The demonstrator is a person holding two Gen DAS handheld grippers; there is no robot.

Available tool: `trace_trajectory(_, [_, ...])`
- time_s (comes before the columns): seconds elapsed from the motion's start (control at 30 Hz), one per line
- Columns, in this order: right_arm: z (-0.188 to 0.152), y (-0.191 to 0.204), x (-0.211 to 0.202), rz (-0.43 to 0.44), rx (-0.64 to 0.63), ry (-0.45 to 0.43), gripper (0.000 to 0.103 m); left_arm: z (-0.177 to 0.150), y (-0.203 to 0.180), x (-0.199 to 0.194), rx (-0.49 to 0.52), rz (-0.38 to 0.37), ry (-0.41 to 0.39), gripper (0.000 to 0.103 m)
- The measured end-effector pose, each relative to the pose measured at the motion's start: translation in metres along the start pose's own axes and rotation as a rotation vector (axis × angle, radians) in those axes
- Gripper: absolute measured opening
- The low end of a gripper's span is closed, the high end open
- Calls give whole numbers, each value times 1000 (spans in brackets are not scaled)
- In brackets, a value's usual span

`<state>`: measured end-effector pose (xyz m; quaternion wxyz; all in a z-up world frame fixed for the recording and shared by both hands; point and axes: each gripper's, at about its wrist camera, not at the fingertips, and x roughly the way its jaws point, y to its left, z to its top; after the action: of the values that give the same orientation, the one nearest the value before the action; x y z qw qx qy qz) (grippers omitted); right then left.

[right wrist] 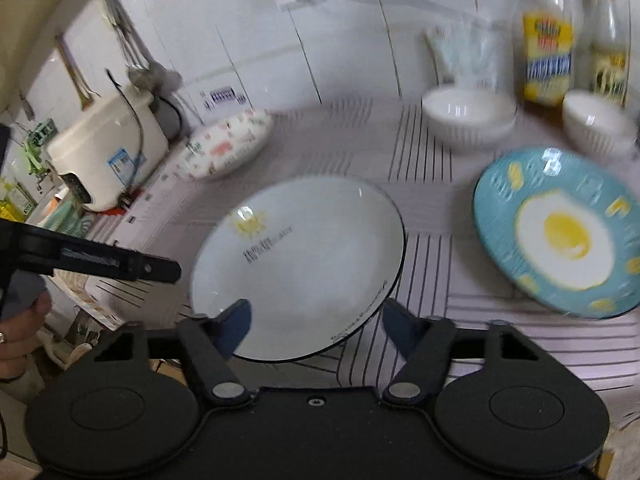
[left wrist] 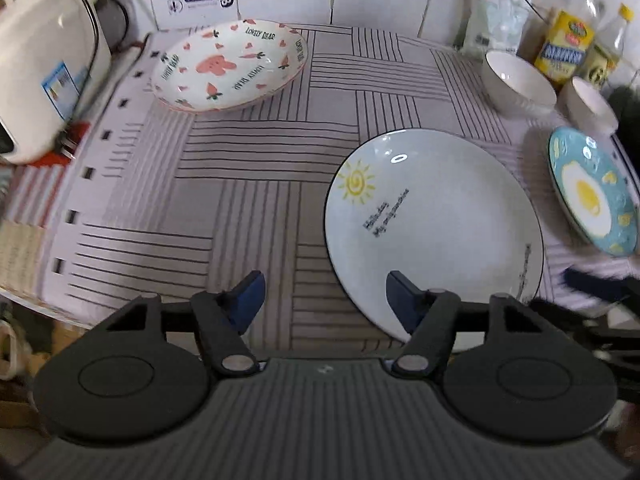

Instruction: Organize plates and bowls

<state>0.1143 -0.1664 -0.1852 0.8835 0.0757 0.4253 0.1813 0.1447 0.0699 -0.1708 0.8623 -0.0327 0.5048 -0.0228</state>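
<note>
A white plate with a sun drawing (left wrist: 436, 232) lies on the striped cloth, near the front. My left gripper (left wrist: 325, 284) hovers open at its near-left rim, the right finger over the rim and nothing between the pads. My right gripper (right wrist: 316, 312) is open above the same sun plate's (right wrist: 304, 264) near edge, without gripping it. A carrot-patterned plate (left wrist: 228, 66) sits at the back left. A blue fried-egg plate (right wrist: 560, 236) lies to the right. Two white bowls (right wrist: 468, 116) (right wrist: 596, 124) stand behind the blue plate.
A white rice cooker (left wrist: 44, 72) stands at the left edge, with a cable behind it. Oil bottles (right wrist: 548, 40) and a plastic bag (left wrist: 496, 24) line the tiled wall at the back right. The striped cloth (left wrist: 248, 184) covers the table. A hand (right wrist: 20, 320) shows at the far left.
</note>
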Motion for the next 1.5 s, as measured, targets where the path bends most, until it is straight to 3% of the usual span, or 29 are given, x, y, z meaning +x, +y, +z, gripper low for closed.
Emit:
trace_trajectory(0.1, [0, -10, 18, -9, 31, 14, 68, 3, 3, 16, -7, 1, 13, 66])
trace_trajectory(0.23, [1, -21, 25, -9, 119, -4, 53, 9, 5, 37, -12, -7, 48, 66])
trace_trajectory(0.33, [2, -16, 21, -35, 77, -33, 53, 12, 9, 51, -70, -27, 97, 67])
trace_trajectory(0.43, [-4, -19, 19, -34, 81, -56, 48, 13, 5, 55, -72, -24, 79, 65])
trace_trajectory(0.5, [-5, -25, 19, -30, 112, -65, 43, 14, 1, 56, -53, -14, 86, 53])
trace_trajectory(0.57, [-6, -31, 21, -39, 137, -68, 27, 14, -1, 59, -47, -18, 103, 38])
trace_trajectory(0.63, [-8, -38, 24, -26, 163, -64, 18, 13, -2, 60, -51, -38, 101, 35])
trace_trajectory(0.73, [-10, -45, 25, 4, 205, -70, 17, 10, -7, 60, -35, -62, 80, 24])
trace_trajectory(0.9, [-12, -49, 34, 41, 244, -57, 17, 8, -10, 59, -32, -45, 72, 25])
trace_trajectory(1.07, [-8, -42, 35, 29, 184, -33, 19, 15, -9, 62, -14, -53, 110, 25])
trace_trajectory(1.17, [-6, -37, 28, 31, 150, -35, 22, 18, -12, 53, 37, -65, 72, 25])
trace_trajectory(1.3, [-1, -36, 22, 31, 140, -80, 23, 30, -20, 49, 161, -69, 46, 27])
trace_trajectory(1.5, [27, -41, 32, -1, 152, -155, 23, 65, -15, 59, 138, -113, 19, 27])
